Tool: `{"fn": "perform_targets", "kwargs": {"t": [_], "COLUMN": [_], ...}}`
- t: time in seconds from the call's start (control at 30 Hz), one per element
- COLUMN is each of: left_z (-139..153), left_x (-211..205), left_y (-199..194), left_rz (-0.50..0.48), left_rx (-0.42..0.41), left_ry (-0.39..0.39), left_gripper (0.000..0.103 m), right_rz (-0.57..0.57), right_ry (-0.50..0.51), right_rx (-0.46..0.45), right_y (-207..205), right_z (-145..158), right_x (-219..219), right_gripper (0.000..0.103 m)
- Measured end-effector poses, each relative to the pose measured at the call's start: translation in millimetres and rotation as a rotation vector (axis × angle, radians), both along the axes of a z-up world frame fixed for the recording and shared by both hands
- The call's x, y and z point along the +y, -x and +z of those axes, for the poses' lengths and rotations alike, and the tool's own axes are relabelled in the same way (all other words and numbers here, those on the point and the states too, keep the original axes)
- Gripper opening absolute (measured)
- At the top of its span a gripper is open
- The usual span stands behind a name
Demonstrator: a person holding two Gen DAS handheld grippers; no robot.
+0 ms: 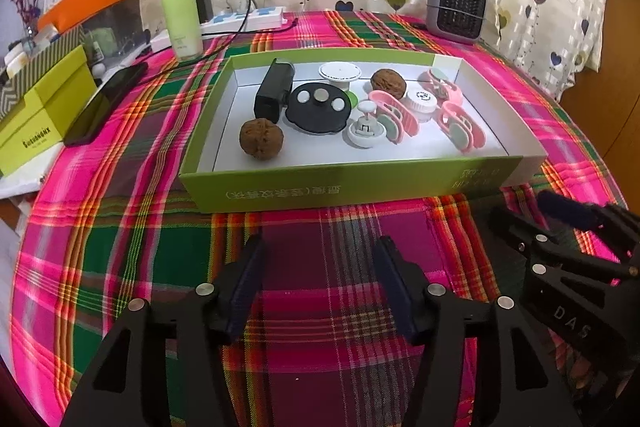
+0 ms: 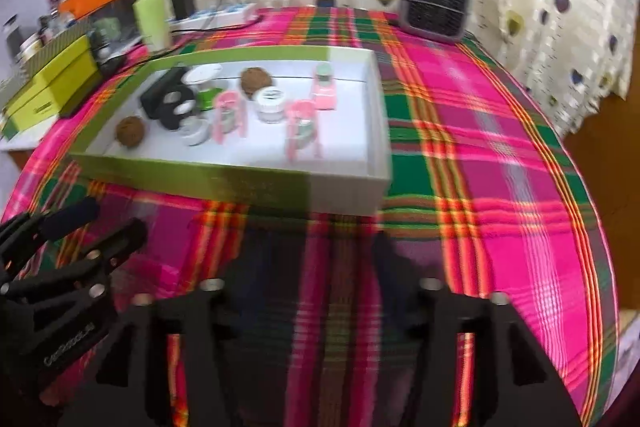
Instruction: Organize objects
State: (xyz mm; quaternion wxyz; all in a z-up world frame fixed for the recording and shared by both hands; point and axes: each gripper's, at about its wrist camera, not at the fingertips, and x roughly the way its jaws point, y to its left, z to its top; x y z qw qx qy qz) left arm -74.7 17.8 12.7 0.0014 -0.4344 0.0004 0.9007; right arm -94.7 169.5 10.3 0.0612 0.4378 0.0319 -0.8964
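Both tools, left (image 1: 320, 247) and right (image 2: 316, 247), gape over woven plaid cloth (image 1: 160, 247).

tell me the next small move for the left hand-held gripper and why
Probably ease the left hand-held gripper forward over the near wall of the green cardboard tray toward the brown round walnut. Its jaws stand open and empty above the plaid cloth, short of the tray, and that walnut lies nearest, with free space around it.
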Motion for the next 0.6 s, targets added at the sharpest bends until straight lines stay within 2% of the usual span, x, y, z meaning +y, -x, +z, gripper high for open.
{"fn": "perform_targets", "kwargs": {"t": [0.6], "left_z": [-0.2], "left_x": [-1.7], "left_y": [0.7], "left_rz": [0.001], "left_rx": [-0.001], "left_ry": [-0.009], "left_gripper": [0.061], "right_rz": [0.003], "right_ry": [-0.004], "right_rx": [-0.002], "right_y": [2.2], "right_z": [1.1], "right_x": [-0.8], "right_gripper": [0.063]}}
